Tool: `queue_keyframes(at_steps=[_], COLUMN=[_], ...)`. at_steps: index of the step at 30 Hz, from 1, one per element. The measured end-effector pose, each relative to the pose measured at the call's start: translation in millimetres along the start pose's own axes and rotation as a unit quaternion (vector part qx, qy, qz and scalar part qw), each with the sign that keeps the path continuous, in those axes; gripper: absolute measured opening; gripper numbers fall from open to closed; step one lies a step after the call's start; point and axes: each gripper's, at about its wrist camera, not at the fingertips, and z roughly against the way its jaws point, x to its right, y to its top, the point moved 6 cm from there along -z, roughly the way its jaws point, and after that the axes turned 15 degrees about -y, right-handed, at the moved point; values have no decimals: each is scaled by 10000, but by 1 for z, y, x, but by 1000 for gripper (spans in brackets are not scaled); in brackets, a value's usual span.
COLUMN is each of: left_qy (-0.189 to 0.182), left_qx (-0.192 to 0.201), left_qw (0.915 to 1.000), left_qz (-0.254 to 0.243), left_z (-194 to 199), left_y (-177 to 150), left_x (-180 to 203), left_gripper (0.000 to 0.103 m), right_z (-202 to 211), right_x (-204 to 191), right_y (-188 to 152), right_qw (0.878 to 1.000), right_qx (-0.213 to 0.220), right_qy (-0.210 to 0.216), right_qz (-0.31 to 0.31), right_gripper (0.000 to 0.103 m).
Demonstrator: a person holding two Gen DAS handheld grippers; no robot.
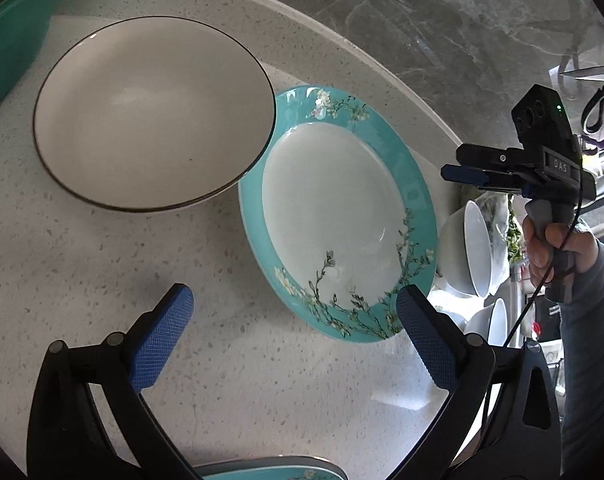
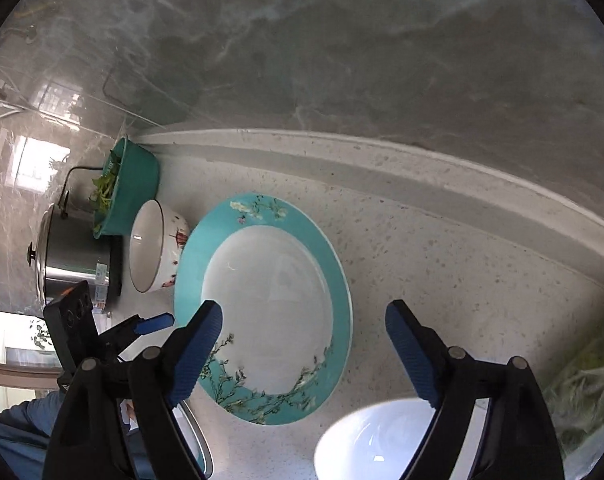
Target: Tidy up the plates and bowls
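The left tongs [image 1: 293, 320] stand wide apart with nothing between them, above the pale speckled stone surface [image 1: 101, 280]. The right tongs [image 2: 302, 340] also stand apart and empty, over the round turquoise-rimmed plate with blossom branches [image 2: 269, 304], which lies flat on that surface.

Only the left wrist view shows the wide white bowl with a thin dark rim [image 1: 153, 112] from above, its edge overlapping the plate's rim, and two plain white bowls [image 1: 478, 248] beyond the plate.

Only the right wrist view shows a steel pot with a lid [image 2: 69, 256], a teal basin holding greens [image 2: 133, 188] against the grey marbled wall [image 2: 342, 60], and a glossy white bowl [image 2: 374, 440] partly hidden behind the right finger.
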Motion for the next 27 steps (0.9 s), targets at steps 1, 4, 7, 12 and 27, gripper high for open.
queue_keyframes(at_steps=[1, 4, 7, 12, 27], left_qy=[9, -19, -51, 56, 340], left_qx=[7, 13, 6, -136, -165], left_qw=[10000, 9999, 9997, 9995, 9983], left_qz=[9, 122, 232, 269, 447], left_z=[-2, -7, -13, -24, -30], left_y=[1, 2, 5, 13, 16], left_x=[-1, -5, -7, -7, -11], left_gripper=[103, 103, 103, 101, 23], right_z=[-4, -13, -20, -31, -50], right_x=[-1, 1, 0, 3, 5], right_y=[0, 0, 2, 2, 0], right_qw=[10000, 9998, 9996, 9986, 9966], right_qx=[-57, -197, -273, -485, -777], right_qy=[-19, -103, -117, -187, -253], right_qz=[20, 20, 15, -23, -136], right_gripper=[86, 86, 84, 74, 48])
